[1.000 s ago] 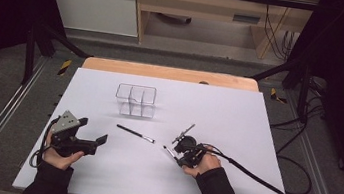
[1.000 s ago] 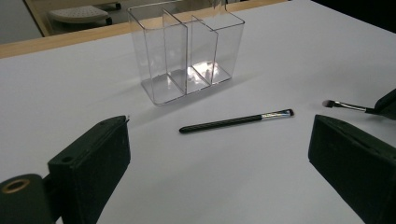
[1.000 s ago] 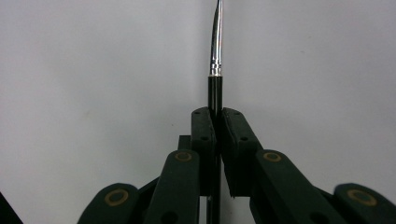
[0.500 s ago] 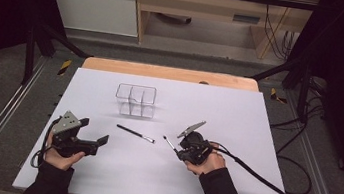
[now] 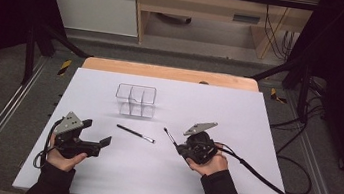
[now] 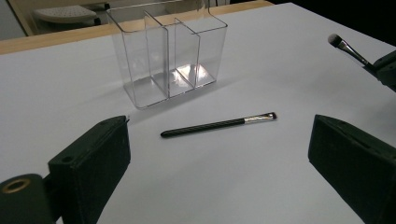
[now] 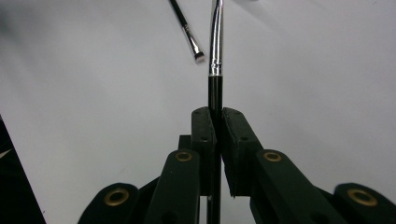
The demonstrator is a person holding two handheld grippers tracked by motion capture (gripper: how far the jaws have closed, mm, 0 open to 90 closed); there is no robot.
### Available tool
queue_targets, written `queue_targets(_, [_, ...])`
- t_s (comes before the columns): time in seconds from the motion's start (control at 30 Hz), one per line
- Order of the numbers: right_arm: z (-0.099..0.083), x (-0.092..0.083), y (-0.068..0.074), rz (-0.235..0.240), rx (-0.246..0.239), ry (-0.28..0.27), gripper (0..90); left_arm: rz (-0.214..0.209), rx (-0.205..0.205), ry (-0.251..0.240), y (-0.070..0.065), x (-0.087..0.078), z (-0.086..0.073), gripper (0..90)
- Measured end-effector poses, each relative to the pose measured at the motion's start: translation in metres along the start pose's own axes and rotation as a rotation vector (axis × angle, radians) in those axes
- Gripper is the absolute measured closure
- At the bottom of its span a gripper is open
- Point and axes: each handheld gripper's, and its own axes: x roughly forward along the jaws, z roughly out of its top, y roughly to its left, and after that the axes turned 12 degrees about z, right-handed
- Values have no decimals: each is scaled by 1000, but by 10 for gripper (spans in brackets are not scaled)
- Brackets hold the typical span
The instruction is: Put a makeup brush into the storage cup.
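A clear three-compartment organizer stands upright at the middle of the white table. In front of it a thin black makeup brush lies flat. My right gripper is shut on the handle of a second brush, held off the sheet with its bristle end pointing up-left toward the organizer. My left gripper rests low at the front left, jaws wide open with nothing between them, facing the lying brush.
The white sheet covers the table, with a wooden edge at the back. The right gripper's cable trails across the sheet to the front right. Metal rails run along both sides.
My right gripper has lifted off the sheet and drifted slightly away from me, carrying the brush. The left gripper and the lying brush have not moved.
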Motion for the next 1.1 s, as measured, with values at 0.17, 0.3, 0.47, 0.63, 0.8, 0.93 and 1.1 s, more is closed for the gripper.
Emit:
queue_targets(0.17, [-4,-4,-1,2,-4,-76,843,-8,-1,0,-5,1,0,49])
queue_targets(0.3, [-8,-8,-2,20,-10,-153,844,-15,-7,-5,-9,3,1,49])
queue_targets(0.47, [-12,-9,0,31,-26,-203,843,-17,-3,-5,-14,4,2,48])
queue_targets(0.63, [-13,-11,3,37,-37,-238,843,-22,-17,-12,-19,5,4,49])
queue_targets(0.8, [-12,-13,4,55,-40,-273,843,-19,-34,-25,-25,5,6,49])
queue_targets(0.93, [-11,-13,3,54,-43,-290,843,-17,-40,-34,-28,5,9,50])
queue_targets(1.1, [-10,-14,3,65,-43,-326,844,-24,-62,-44,-30,6,13,51])
